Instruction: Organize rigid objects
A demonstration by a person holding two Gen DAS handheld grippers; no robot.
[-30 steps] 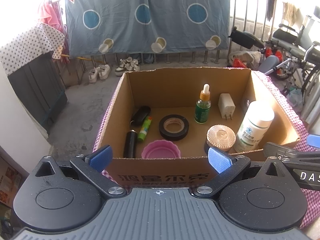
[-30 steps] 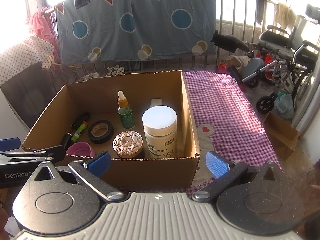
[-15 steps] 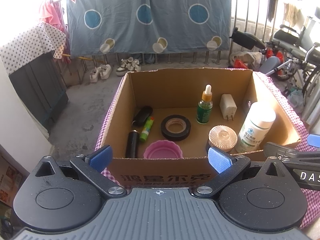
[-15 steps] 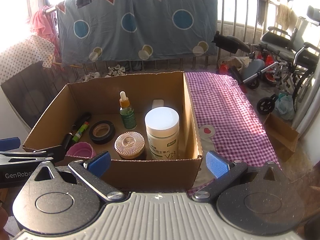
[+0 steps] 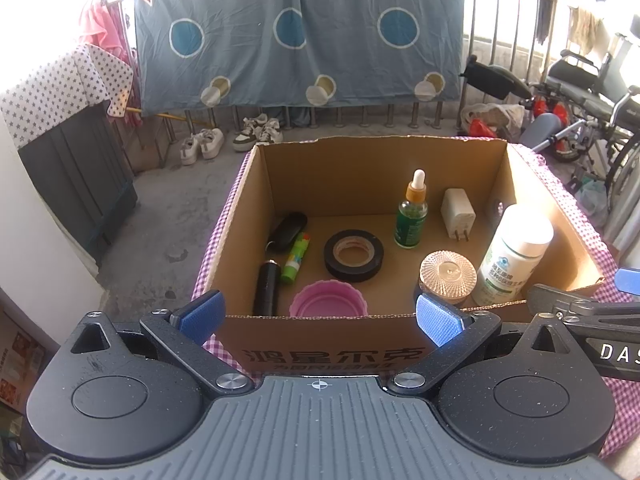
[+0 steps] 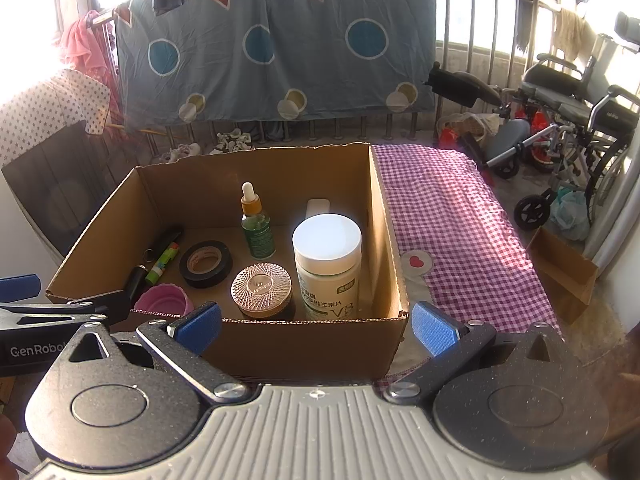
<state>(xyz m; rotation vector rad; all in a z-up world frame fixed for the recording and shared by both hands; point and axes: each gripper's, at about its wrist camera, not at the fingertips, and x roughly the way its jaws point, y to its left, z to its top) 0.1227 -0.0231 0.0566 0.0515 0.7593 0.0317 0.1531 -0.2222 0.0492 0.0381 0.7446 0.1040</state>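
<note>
An open cardboard box (image 5: pixel 360 168) (image 6: pixel 304 344) stands on a purple checked cloth (image 6: pixel 452 232). Inside it are a white pill bottle (image 5: pixel 516 256) (image 6: pixel 327 264), a ribbed gold-lidded jar (image 5: pixel 448 274) (image 6: pixel 262 288), a roll of black tape (image 5: pixel 353 255) (image 6: pixel 206 263), a green dropper bottle (image 5: pixel 412 212) (image 6: pixel 256 224), a white charger (image 5: pixel 458 214), a pink cup (image 5: pixel 328 300) (image 6: pixel 162 299), a green glue stick (image 5: pixel 295 258) and dark items at the left wall. My left gripper (image 5: pixel 318 316) and right gripper (image 6: pixel 316 322) both hang open and empty before the box's near wall.
A blue patterned blanket (image 5: pixel 296 36) hangs on a railing behind. Shoes (image 5: pixel 256 132) sit on the concrete floor. A wheelchair (image 6: pixel 576 112) and clutter stand at the right, with a small cardboard piece (image 6: pixel 560 276) beside the table. A dark cabinet (image 5: pixel 76 176) is at the left.
Both views have crept slightly, with the box sitting a touch further right and lower in frame. Nothing inside the box has moved, and both grippers remain open.
</note>
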